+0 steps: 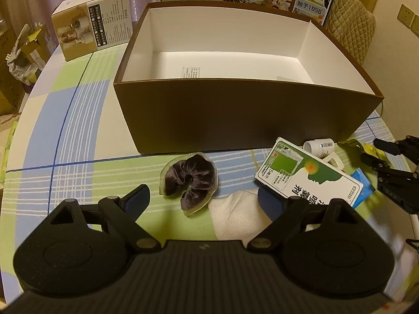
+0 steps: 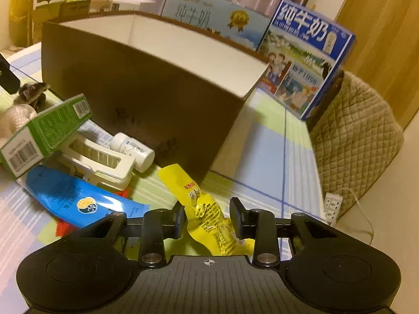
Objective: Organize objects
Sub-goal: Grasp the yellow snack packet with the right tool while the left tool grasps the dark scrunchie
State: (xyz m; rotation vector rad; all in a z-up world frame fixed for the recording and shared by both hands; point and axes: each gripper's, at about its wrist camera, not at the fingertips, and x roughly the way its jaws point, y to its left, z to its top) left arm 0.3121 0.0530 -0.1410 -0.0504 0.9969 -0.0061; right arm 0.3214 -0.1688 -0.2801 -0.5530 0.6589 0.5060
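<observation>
A large brown box with a white inside stands open at mid table. In front of it lie a dark velvet scrunchie on a clear disc, a white cloth, a green-and-white carton, a white bottle and a blue packet. My left gripper is wide open just short of the scrunchie and over the cloth. My right gripper is open with its fingers on either side of a yellow packet lying on the table by the box corner.
Milk cartons stand behind the box, and a beige product box sits at the back left. A white clip lies by the bottle. A quilted chair and a power strip are off the table's right edge.
</observation>
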